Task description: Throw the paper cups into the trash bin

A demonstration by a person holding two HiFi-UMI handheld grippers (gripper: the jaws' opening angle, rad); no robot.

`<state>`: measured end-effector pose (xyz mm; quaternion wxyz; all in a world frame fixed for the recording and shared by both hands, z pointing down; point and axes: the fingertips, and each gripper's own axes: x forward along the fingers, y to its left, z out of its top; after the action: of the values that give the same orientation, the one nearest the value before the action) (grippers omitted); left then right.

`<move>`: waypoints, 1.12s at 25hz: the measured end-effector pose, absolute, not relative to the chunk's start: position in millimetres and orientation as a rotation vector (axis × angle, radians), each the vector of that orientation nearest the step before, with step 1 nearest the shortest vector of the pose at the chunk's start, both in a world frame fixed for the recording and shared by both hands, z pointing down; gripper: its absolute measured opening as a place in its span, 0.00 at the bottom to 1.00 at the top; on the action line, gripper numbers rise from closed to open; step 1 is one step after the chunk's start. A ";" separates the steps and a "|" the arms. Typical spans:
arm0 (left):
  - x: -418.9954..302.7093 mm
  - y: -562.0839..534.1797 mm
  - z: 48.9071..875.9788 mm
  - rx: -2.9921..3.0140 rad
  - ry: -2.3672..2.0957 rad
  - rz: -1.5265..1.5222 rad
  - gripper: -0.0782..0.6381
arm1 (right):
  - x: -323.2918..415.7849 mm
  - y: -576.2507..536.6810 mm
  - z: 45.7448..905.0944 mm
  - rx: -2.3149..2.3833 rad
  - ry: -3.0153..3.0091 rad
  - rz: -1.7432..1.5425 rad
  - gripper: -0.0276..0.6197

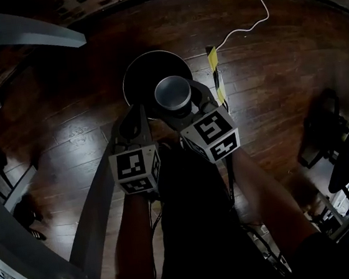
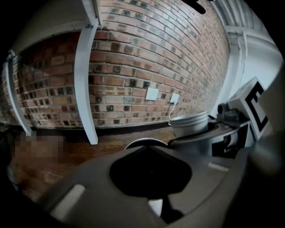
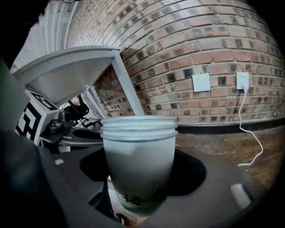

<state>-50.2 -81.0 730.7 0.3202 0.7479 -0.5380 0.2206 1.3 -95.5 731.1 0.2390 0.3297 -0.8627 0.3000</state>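
Right claw (image 1: pixel 182 107) gripped the nested paper cups (image 3: pixel 138 164) upright above the near side of the trash bin (image 1: pixel 139 77), left claw (image 1: pixel 138 115) closed on nothing just short of its rim; I judged it best to centre over the mouth before opening wide.

Paper cup (image 3: pixel 139 169): dark printed characters near its base, too blurred to read.
Elsewhere: no legible text or numbers.

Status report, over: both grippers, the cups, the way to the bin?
Right gripper shut on stacked paper cups, above trash bin. Left gripper shut, empty. Nothing in the way.
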 end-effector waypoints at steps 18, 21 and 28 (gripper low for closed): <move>-49.5 -66.2 776.2 1.892 -1.357 0.663 0.12 | -1.1 -76.1 790.0 0.885 -2.236 0.897 0.57; -51.5 -63.0 778.0 1.901 -1.360 0.682 0.12 | -3.0 -69.5 797.1 0.871 -2.233 0.913 0.57; -51.7 -53.5 779.4 1.892 -1.351 0.694 0.12 | -5.7 -58.4 807.3 0.829 -2.212 0.947 0.64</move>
<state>-51.7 -53.5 779.4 0.3499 0.7305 -0.5215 0.2681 -5.7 -58.4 807.3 0.2940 0.3113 -0.8308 0.3557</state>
